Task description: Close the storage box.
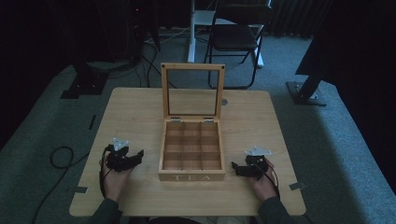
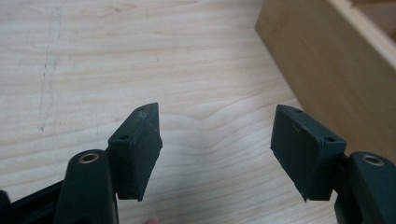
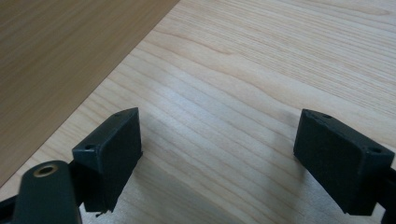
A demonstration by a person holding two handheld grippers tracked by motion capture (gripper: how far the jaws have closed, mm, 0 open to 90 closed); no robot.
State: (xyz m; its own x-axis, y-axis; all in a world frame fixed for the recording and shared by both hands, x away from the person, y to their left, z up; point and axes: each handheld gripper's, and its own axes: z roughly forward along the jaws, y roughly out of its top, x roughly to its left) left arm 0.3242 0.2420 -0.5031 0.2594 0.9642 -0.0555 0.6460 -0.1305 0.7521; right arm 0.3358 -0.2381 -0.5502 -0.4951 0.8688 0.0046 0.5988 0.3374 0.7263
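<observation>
Wooden tea box (image 1: 191,176) between left gripper (image 2: 217,142) and right gripper (image 3: 219,158). Jaws spread wide on both, pinching nothing. Lid upright, label side toward person.

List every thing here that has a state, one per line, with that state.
Tea box: on the table, open, its compartments look empty.
Lid: swung up, standing upright behind the box.
Left gripper: open, nothing between its fingers, left of the box.
Right gripper: open, nothing between its fingers, right of the box.
Chair: upright beyond the table, unoccupied.
</observation>
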